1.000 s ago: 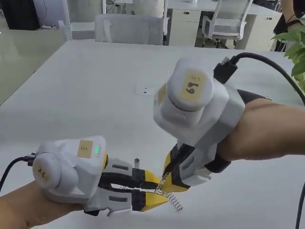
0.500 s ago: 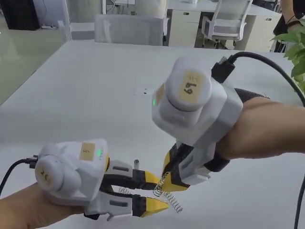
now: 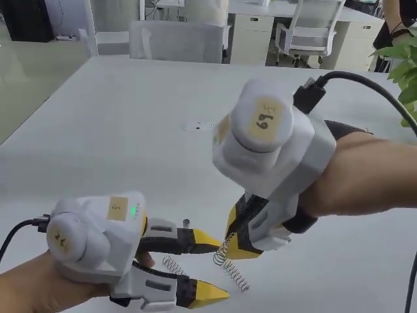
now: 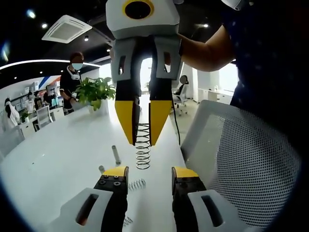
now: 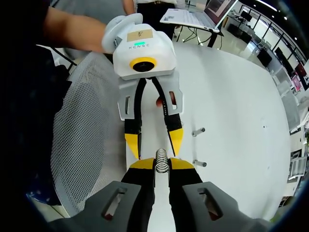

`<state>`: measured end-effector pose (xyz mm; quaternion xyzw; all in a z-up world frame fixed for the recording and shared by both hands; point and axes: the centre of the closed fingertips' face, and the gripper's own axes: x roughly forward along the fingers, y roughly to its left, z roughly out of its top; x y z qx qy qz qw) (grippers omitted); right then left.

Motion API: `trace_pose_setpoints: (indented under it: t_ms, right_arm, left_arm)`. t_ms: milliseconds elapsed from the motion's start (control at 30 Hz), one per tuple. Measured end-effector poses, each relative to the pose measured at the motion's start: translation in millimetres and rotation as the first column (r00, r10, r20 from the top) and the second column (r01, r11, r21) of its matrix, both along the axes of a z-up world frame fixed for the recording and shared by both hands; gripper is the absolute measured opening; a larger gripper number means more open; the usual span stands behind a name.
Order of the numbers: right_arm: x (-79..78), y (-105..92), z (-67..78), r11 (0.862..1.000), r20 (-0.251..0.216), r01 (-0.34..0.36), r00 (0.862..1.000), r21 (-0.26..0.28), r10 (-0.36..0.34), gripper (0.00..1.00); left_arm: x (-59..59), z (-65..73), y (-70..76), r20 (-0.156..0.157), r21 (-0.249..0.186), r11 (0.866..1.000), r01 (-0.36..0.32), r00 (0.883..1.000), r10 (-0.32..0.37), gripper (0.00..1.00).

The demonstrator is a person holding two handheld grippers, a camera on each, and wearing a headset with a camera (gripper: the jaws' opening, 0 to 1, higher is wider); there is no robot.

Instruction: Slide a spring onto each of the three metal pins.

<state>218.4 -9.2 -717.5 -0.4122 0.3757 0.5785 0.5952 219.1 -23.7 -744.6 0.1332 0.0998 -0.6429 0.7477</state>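
Observation:
My right gripper [image 3: 228, 251] is shut on a wire spring [image 3: 222, 250] and holds it just above the white table [image 3: 130, 117]. In the left gripper view that spring [image 4: 143, 157] hangs from the right gripper [image 4: 144, 137] down toward the table. My left gripper [image 3: 212, 267] faces it from the lower left, open, with nothing between its jaws. Two loose springs [image 3: 172, 264] [image 3: 238, 276] lie on the table below the grippers. A short metal pin [image 3: 187, 223] stands just behind the left gripper's upper jaw. Two pins [image 5: 198, 131] [image 5: 199, 163] show in the right gripper view.
A small white plate [image 3: 199, 123] lies mid-table. Office chairs [image 3: 177, 40] and desks stand beyond the far edge, with a green plant [image 3: 404, 65] at the right. A mesh chair back [image 4: 241, 154] is close beside the near table edge.
My left gripper's jaws have gone from shut to wide open. The right gripper has stayed in place, still holding its spring.

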Motion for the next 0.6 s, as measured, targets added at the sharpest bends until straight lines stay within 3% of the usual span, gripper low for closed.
trace_pose_setpoints:
  t_ms: [200, 600]
  right_arm:
    - [3.4, -2.9, 1.4, 1.0, 0.004, 0.012, 1.0, 0.004, -0.012, 0.07]
    - [11.2, -11.5, 2.0, 0.999, 0.008, 0.041, 0.999, 0.002, -0.041, 0.07]
  left_arm:
    - [1.5, 1.0, 4.8, -0.025, -0.012, 1.0, -0.018, 1.0, 0.018, 0.37]
    - [5.4, 0.4, 24.1, -0.038, -0.02, 0.997, -0.069, 0.997, 0.068, 0.41]
